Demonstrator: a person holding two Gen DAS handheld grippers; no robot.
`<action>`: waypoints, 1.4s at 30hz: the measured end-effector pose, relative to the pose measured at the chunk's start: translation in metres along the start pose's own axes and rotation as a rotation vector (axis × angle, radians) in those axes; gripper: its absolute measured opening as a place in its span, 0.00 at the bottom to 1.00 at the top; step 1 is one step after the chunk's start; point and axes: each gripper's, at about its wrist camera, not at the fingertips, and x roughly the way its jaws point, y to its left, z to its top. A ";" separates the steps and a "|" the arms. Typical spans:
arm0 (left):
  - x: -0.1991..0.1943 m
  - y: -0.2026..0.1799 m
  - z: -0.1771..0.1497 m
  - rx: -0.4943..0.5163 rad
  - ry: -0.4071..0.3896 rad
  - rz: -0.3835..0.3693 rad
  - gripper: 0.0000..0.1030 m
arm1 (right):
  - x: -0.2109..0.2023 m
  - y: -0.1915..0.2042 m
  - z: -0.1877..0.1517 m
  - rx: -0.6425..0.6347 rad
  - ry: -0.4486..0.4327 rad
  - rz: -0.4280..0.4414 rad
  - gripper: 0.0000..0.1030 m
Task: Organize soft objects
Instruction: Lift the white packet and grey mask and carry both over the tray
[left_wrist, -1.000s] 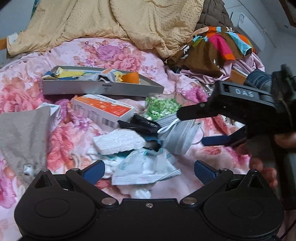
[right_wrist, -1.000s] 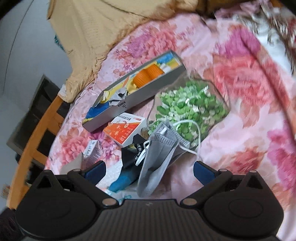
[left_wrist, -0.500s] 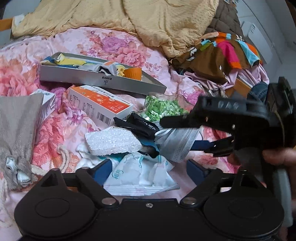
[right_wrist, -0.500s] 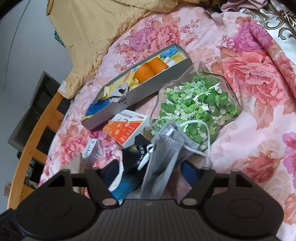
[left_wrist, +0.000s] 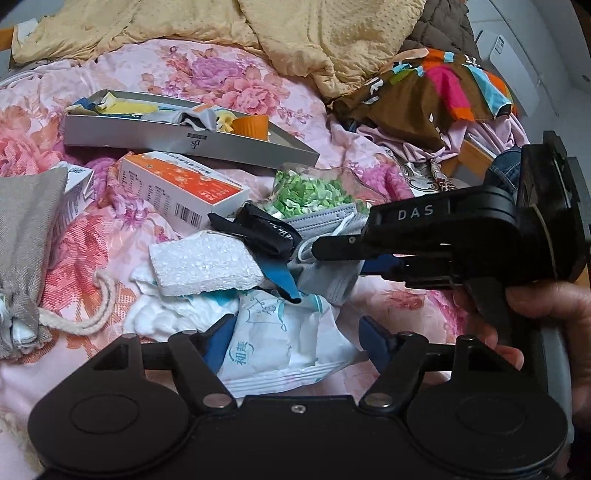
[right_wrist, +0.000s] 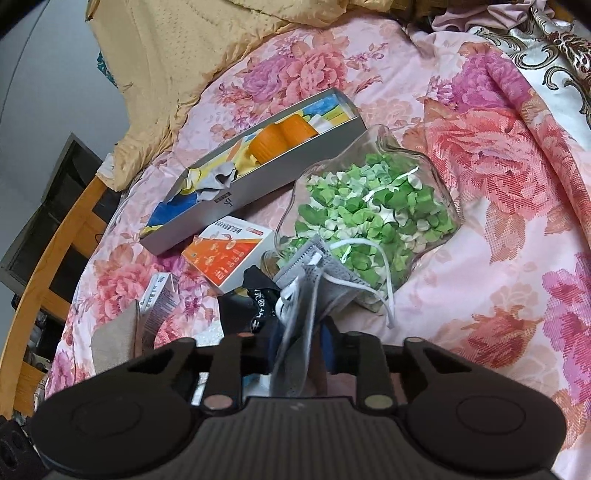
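On the floral bedspread lies a heap of soft things. A white printed packet (left_wrist: 280, 347) sits between the fingers of my left gripper (left_wrist: 295, 332), whose jaws are closing without a clear squeeze on it. A grey face mask (right_wrist: 295, 302) with white ear loops is bunched between the fingers of my right gripper (right_wrist: 299, 343), whose jaws are closing on it. In the left wrist view the right gripper (left_wrist: 340, 258) reaches in from the right onto the mask (left_wrist: 325, 221). A white foam block (left_wrist: 203, 262) and a black cloth (left_wrist: 266, 232) lie beside them.
Further back are a long grey box (left_wrist: 184, 138) of coloured items, an orange carton (left_wrist: 177, 188) and a glass bowl (right_wrist: 369, 210) of green paper bits. A grey drawstring pouch (left_wrist: 26, 240) lies left. A yellow blanket (left_wrist: 221, 22) and clothes (left_wrist: 443, 85) are piled behind; a wooden rail (right_wrist: 48, 258) borders the bed.
Both pairs of jaws have narrowed, the right far more. The right fingers have come in around the grey mask and bunched it; the left fingers have come close to the packet's sides.
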 end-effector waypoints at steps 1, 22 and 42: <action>0.000 0.000 0.000 -0.006 0.000 -0.002 0.71 | 0.000 0.000 0.000 -0.004 -0.004 -0.003 0.17; -0.003 -0.017 -0.021 -0.034 0.040 -0.042 0.67 | -0.018 0.025 -0.007 -0.192 -0.120 -0.086 0.06; -0.018 -0.030 -0.042 -0.137 0.035 -0.014 0.52 | -0.049 0.026 -0.006 -0.229 -0.304 -0.052 0.06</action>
